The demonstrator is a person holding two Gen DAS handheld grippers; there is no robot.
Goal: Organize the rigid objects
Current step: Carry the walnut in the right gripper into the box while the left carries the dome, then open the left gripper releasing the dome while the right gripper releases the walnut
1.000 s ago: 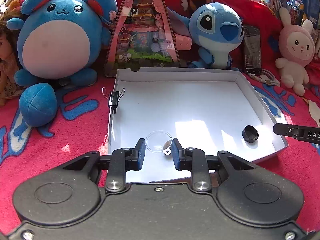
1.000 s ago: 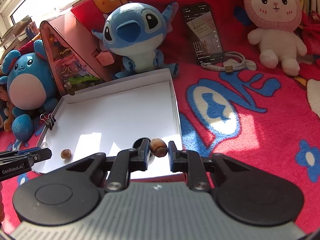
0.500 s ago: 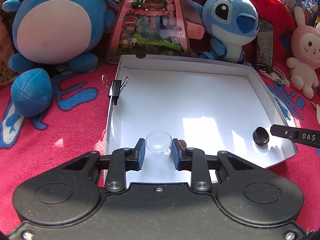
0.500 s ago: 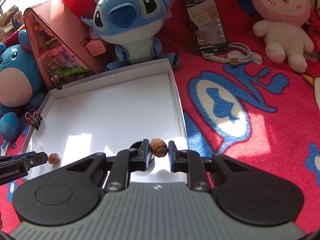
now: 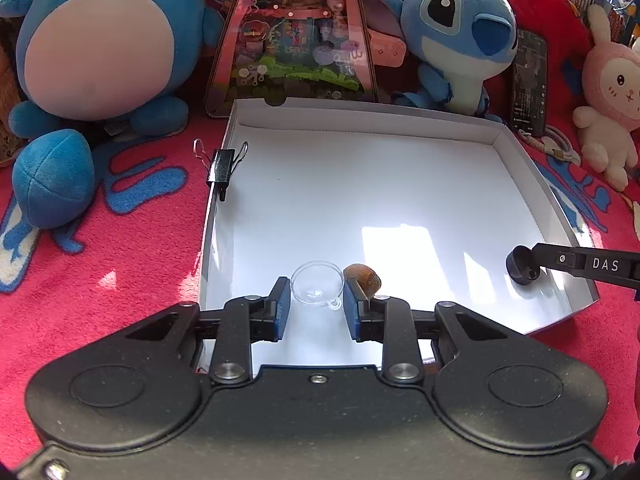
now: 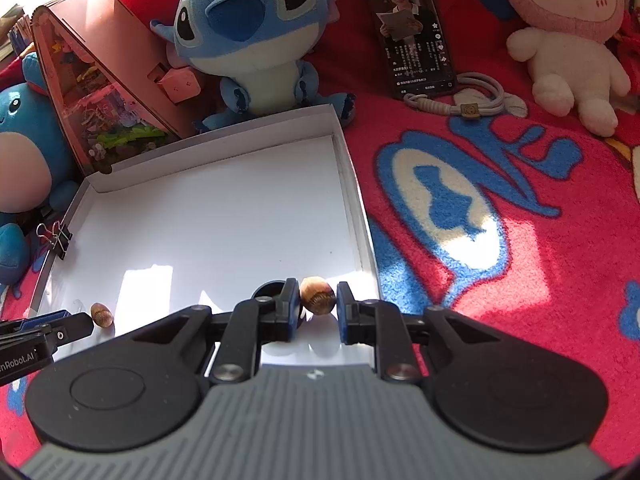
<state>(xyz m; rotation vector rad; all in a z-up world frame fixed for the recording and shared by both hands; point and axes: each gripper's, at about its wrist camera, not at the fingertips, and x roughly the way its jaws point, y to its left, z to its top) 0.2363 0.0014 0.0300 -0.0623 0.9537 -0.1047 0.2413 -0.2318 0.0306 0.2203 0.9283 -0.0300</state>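
Observation:
A white shallow box [image 5: 400, 128] lies on the red blanket. My left gripper [image 5: 317, 303] is shut on a clear round plastic dish [image 5: 317, 288], held over the box's near left part. A brown nut [image 5: 363, 278] lies on the box floor just right of it. My right gripper [image 6: 318, 307] is shut on a second brown nut [image 6: 317, 294] over the box's near right corner [image 6: 362, 240]. A black cap [image 5: 522, 266] sits on the box floor beside the right gripper's finger; it also shows in the right wrist view [image 6: 269, 290]. The first nut also shows in the right wrist view [image 6: 101, 314].
A black binder clip [image 5: 221, 168] is clamped on the box's left wall. Plush toys stand behind: a blue round one [image 5: 100, 40], a blue alien [image 5: 456, 28], a pink rabbit [image 6: 568, 36]. A pink triangular toy house [image 5: 292, 32], a phone [image 6: 408, 28] and a coiled cable [image 6: 468, 106] lie nearby.
Both grippers moved forward and lower toward the box while still holding their objects. The nut on the box floor now shows right of my left gripper's finger.

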